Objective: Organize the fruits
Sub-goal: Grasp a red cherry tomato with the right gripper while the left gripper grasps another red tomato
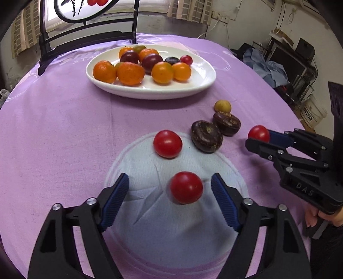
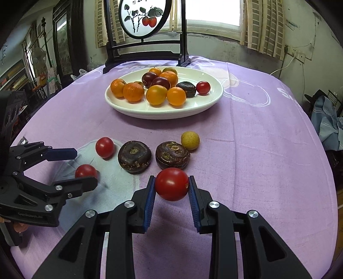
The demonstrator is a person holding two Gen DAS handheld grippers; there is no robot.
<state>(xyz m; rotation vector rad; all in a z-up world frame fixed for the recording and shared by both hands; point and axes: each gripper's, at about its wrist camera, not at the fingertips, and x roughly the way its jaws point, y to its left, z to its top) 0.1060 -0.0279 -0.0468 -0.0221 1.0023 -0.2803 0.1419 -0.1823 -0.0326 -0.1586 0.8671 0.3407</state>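
Tomato (image 1: 186,187) on the cloth, between the left gripper's (image 1: 170,198) spread jaws, untouched, lined up for a grab | Second tomato (image 2: 172,184) clamped in right gripper (image 2: 171,188), likely bound for plate (image 2: 205,105)

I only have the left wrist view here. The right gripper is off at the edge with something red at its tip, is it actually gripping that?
Observer: Yes. The right gripper is shut on a cherry tomato, pads pressing both its sides.
Operator: Is that tomato resting on the cloth?
Observer: It looks lifted; a shadow lies on the purple tablecloth below it.
Operator: Anything hidden behind the plate?
Observer: The white plate stands before a round painted screen showing red fruit.
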